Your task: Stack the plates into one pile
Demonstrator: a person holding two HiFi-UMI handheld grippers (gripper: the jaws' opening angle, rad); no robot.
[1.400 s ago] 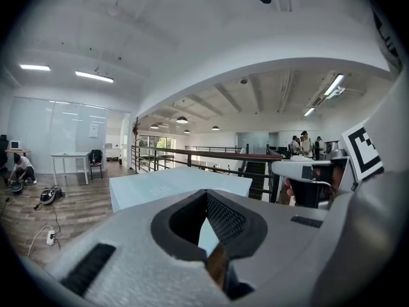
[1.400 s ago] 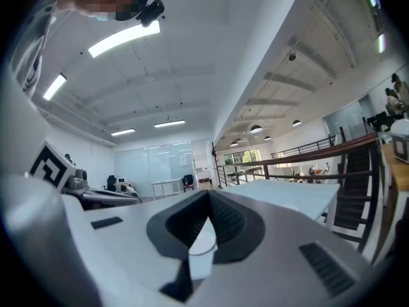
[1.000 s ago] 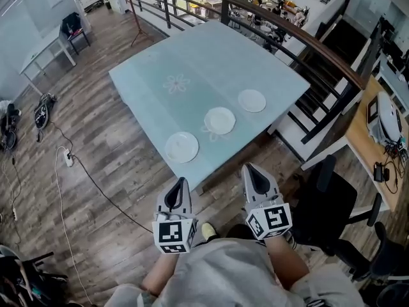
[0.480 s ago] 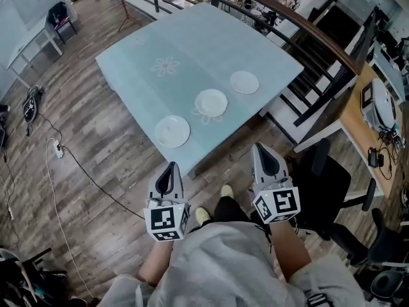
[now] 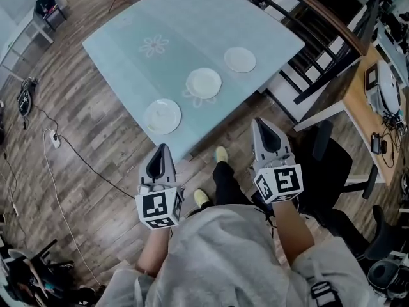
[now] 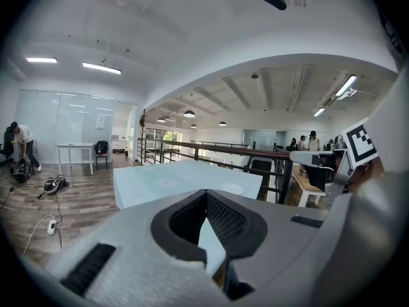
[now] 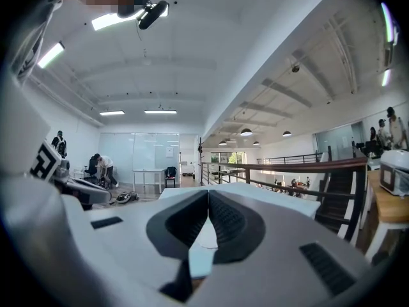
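Three white plates lie apart in a diagonal row on the pale blue table: a near plate, a middle plate and a far plate. My left gripper hangs over the wooden floor just short of the table's near edge, below the near plate, shut and empty. My right gripper is level with it off the table's near right corner, also shut with nothing held. In the left gripper view the jaws meet in front of the table. The right gripper's jaws also meet.
A black office chair stands close on the right, with a desk behind it. A dark stair railing runs past the table's far right side. A cable trails over the floor at left. The person's shoes are between the grippers.
The person has stepped toward the table, one foot coming forward. Both grippers have drawn slightly nearer the table's near edge and stay shut. The plates have not moved on the table.
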